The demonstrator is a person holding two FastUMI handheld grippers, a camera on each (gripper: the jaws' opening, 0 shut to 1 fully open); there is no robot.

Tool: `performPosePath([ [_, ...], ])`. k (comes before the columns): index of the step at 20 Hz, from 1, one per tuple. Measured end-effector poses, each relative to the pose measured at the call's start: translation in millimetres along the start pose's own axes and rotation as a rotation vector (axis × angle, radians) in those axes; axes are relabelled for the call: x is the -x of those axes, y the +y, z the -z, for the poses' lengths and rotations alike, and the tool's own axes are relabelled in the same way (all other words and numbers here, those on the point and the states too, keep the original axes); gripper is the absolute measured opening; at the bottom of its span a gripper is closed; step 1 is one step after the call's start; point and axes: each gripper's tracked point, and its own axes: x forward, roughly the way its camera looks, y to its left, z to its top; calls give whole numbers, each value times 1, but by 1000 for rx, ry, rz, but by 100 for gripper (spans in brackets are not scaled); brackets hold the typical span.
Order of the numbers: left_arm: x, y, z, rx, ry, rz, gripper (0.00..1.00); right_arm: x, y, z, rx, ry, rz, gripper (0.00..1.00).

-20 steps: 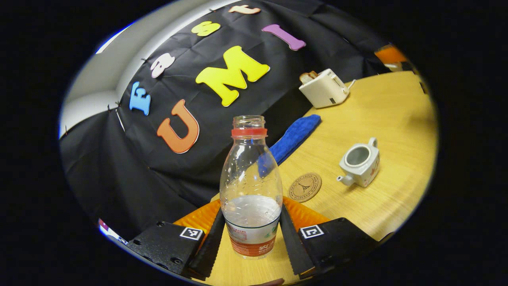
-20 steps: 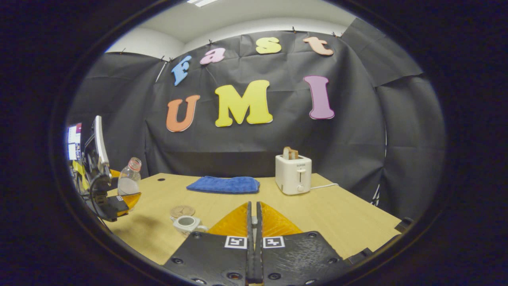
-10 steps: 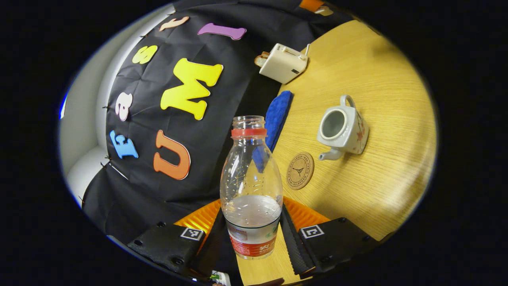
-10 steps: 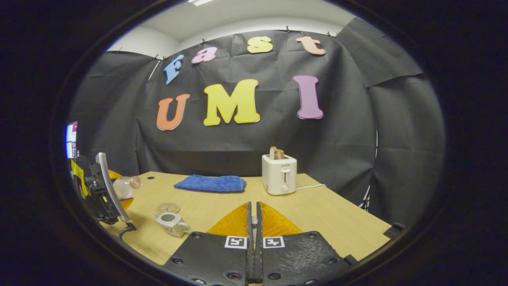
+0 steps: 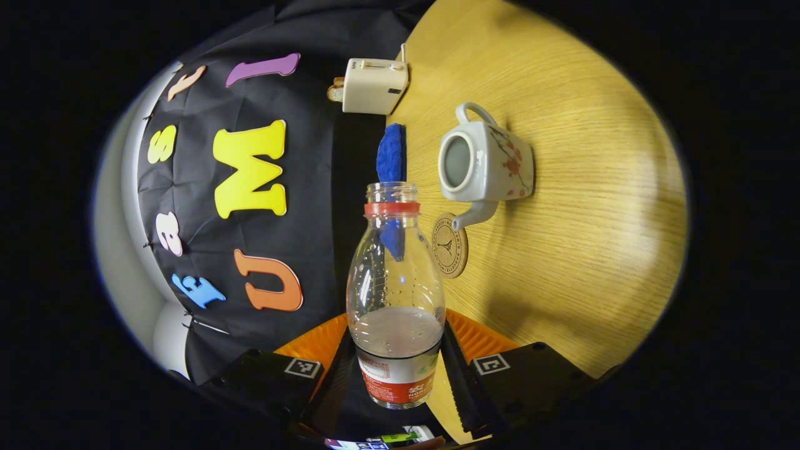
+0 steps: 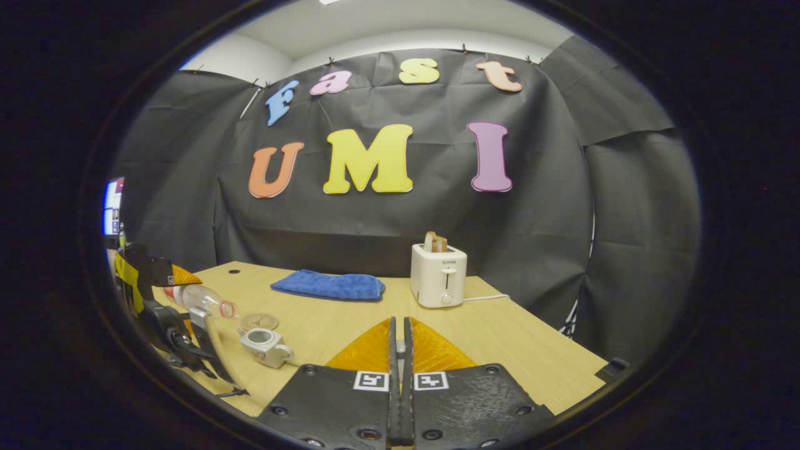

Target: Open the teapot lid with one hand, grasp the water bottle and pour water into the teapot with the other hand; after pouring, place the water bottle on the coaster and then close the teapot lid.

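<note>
My left gripper [image 5: 397,334] is shut on a clear water bottle [image 5: 394,294] with a red neck ring, no cap, and water in its lower part. In the right gripper view the bottle [image 6: 203,301] lies almost level, its mouth pointing at the white teapot [image 6: 265,345] and just above and left of it. The teapot [image 5: 494,162] stands lidless on the table, its spout over the edge of the round cork coaster [image 5: 450,245]. No water stream shows. My right gripper [image 6: 400,322] hovers above the table, fingers pressed together; nothing shows between them.
A white toaster [image 6: 439,282] with toast stands at the back of the wooden table [image 6: 512,337]. A folded blue cloth [image 6: 328,285] lies to its left. The coaster [image 6: 259,321] sits just behind the teapot.
The left gripper has tipped the bottle from upright to nearly level and brought its mouth close to the teapot. The right gripper has barely moved and stays shut.
</note>
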Motion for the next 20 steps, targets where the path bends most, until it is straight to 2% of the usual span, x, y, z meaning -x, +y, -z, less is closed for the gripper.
performPosePath([
  [12,4,1,-25,-219,24,35,73,3,-9,-8,53,-28,37,0],
  [16,2,4,-25,-291,62,34,73,4,-9,-10,38,-29,28,0],
  [20,0,3,-25,-325,78,40,73,5,-10,-10,32,-28,27,0],
])
